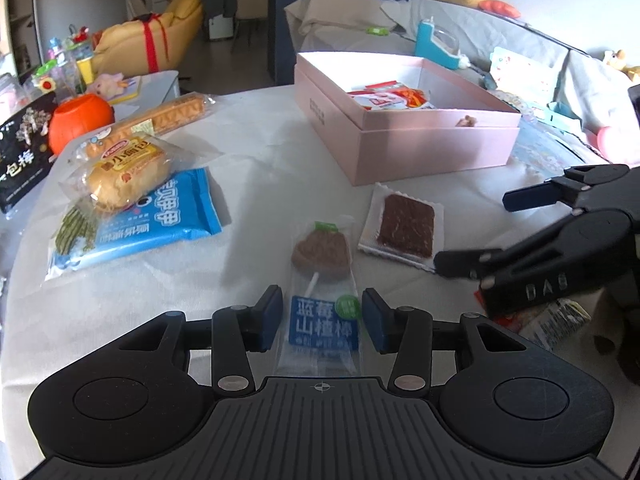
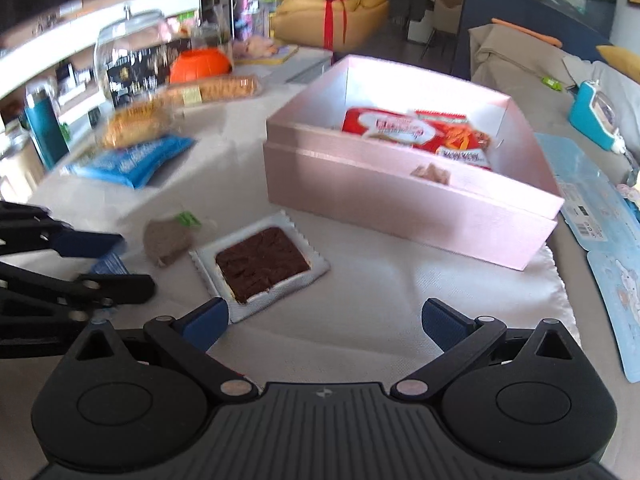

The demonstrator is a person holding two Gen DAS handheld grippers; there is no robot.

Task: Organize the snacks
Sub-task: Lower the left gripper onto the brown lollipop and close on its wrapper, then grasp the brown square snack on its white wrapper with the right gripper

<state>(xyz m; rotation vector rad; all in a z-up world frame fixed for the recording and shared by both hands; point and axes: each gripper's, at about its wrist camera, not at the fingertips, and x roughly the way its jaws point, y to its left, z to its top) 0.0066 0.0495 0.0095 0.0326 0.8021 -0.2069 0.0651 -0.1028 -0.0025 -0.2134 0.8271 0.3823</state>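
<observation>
A wrapped hawthorn lollipop with a blue label lies on the white tablecloth. My left gripper is open, its pads on either side of the wrapper's label, not closed on it. A packet with a dark brown square snack lies just right of it; it also shows in the right wrist view. My right gripper is open and empty, just behind that packet; it shows at the right in the left wrist view. The open pink box holds red snack packets.
A blue snack bag, a wrapped bun and a long biscuit pack lie at the left. An orange pumpkin tub and a black bag stand beyond. A light blue card lies right of the box.
</observation>
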